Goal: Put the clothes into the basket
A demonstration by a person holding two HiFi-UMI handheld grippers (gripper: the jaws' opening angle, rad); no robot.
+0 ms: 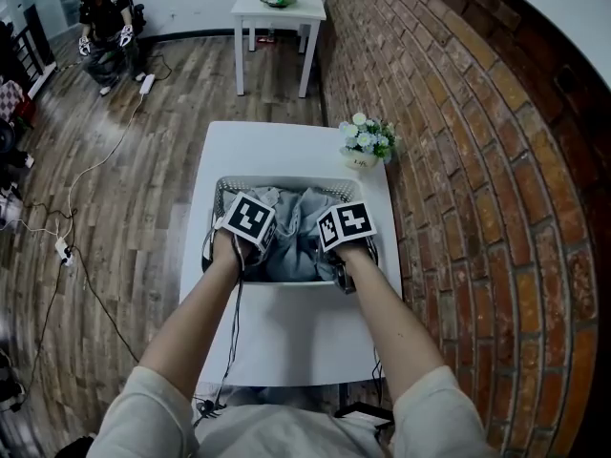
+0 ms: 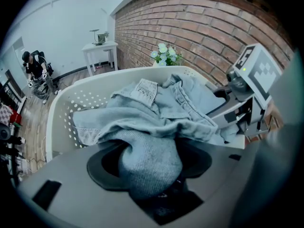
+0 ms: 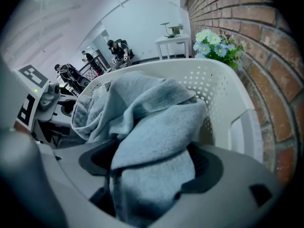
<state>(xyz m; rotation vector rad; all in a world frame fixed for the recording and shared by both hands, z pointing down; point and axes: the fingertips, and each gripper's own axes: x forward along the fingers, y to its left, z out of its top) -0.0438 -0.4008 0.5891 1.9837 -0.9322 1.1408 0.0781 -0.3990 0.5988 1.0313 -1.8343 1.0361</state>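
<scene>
A heap of grey-blue clothes [image 1: 298, 241] fills the white perforated basket [image 1: 286, 182] on the white table. Both grippers reach into it from the near side. My left gripper [image 1: 250, 237] is shut on a bunched grey fold [image 2: 151, 156], with denim and a label [image 2: 146, 90] piled behind it. My right gripper [image 1: 342, 239] has a broad grey knit fold [image 3: 156, 151] lying loosely between its jaws, which stand wide. The basket wall [image 3: 223, 70] rises just behind that fold. Each gripper's marker cube shows in the other's view.
The basket stands on a white table [image 1: 286, 337] against a brick wall [image 1: 458, 160]. A pot of flowers [image 1: 367, 143] sits at the table's far right corner. A small white side table [image 1: 279, 12] and a seated person [image 1: 110, 22] are farther off; cables cross the wooden floor.
</scene>
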